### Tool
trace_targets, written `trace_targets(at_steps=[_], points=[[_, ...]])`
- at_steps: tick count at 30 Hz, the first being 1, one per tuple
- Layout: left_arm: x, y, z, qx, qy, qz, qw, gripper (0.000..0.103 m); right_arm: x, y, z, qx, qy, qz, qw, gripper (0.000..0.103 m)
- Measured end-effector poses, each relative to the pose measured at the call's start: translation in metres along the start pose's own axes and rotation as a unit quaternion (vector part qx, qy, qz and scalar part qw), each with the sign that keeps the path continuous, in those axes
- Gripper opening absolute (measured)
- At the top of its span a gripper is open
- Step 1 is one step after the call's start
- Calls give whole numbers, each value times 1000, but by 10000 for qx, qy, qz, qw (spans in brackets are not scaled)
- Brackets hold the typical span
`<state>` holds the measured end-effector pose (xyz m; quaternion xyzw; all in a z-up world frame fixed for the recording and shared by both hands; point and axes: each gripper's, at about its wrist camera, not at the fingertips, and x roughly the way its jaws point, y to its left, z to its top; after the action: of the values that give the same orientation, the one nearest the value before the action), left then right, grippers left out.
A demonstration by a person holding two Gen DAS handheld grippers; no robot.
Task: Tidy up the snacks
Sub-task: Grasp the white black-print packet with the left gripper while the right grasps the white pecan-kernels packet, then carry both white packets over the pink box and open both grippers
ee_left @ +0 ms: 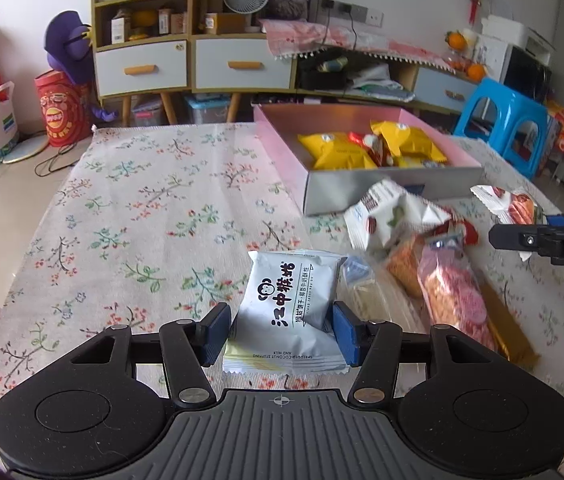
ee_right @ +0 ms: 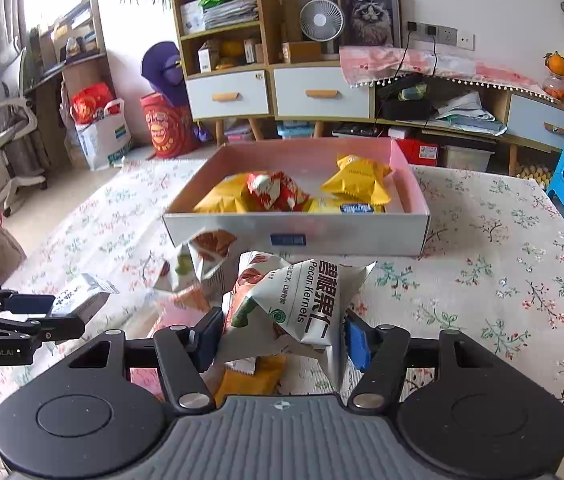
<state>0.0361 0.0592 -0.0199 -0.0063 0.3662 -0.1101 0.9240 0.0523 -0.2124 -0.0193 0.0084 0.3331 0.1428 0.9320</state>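
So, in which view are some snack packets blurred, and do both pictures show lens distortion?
Left wrist view: the loose packets before the pink box are smeared; the grey biscuit packet is sharp. Right wrist view: the pecan packet reads clearly. Both bend at the edges.

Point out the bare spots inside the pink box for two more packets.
Box: bare floor along the far wall and far-left corner, behind the yellow packets and red packet. The near side is crowded. Outside, the loose snack pile crowds its front.

Daylit room: wooden shelf unit (ee_right: 226, 40) with white drawers, blue stool (ee_left: 506, 128), tiled floor.
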Motion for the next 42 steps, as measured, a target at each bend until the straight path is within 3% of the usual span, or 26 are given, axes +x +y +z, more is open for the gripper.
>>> trace_targets(at_steps=[14, 26, 36, 42], points=[[1, -6, 33, -302, -332, -25, 9990, 53, 2, -9, 30, 280, -268, -37, 9992, 52], [21, -30, 79, -75, -595, 65, 9982, 53, 21, -9, 56, 203, -202, 107, 9995, 52], [70, -43, 120, 103, -645, -19, 9979, 53, 56, -21, 90, 109, -337, 113, 9993, 52], [107, -40, 139, 25, -555, -31, 9985, 53, 89, -37, 107, 338, -209, 98, 9992, 52]])
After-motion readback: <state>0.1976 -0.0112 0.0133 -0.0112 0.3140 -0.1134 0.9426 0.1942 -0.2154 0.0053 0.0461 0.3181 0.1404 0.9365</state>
